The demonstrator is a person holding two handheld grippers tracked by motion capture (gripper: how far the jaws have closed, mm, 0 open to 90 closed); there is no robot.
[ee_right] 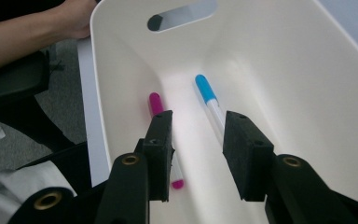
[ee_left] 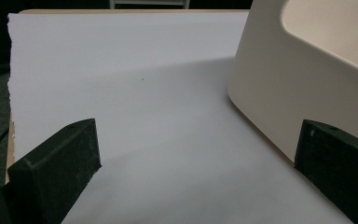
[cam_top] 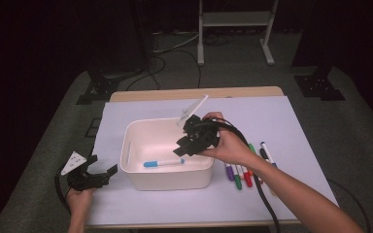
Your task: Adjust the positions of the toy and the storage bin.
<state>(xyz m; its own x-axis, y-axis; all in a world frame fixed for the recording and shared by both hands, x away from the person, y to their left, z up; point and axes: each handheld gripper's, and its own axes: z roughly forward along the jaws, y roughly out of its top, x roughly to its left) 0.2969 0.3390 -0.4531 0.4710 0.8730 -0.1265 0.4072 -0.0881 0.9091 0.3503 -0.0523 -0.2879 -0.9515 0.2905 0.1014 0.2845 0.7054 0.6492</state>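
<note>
A white plastic bin (cam_top: 167,179) stands mid-table on the white sheet. On its floor lie a blue-capped marker (cam_top: 162,163) (ee_right: 208,95) and a pink-capped marker (ee_right: 156,103). My right gripper (cam_top: 187,145) (ee_right: 198,123) hovers over the bin's right half, pointing down into it. Its jaws are open with nothing between them, and both markers lie below. My left gripper (cam_top: 104,164) (ee_left: 198,128) rests open on the sheet just left of the bin (ee_left: 279,84), with only bare paper between its jaws.
Several coloured markers (cam_top: 245,170) lie side by side on the sheet right of the bin. The right gripper's cable (cam_top: 262,194) trails toward the front edge. The white sheet (cam_top: 281,121) covers most of the table. A metal stand (cam_top: 233,29) is on the floor behind.
</note>
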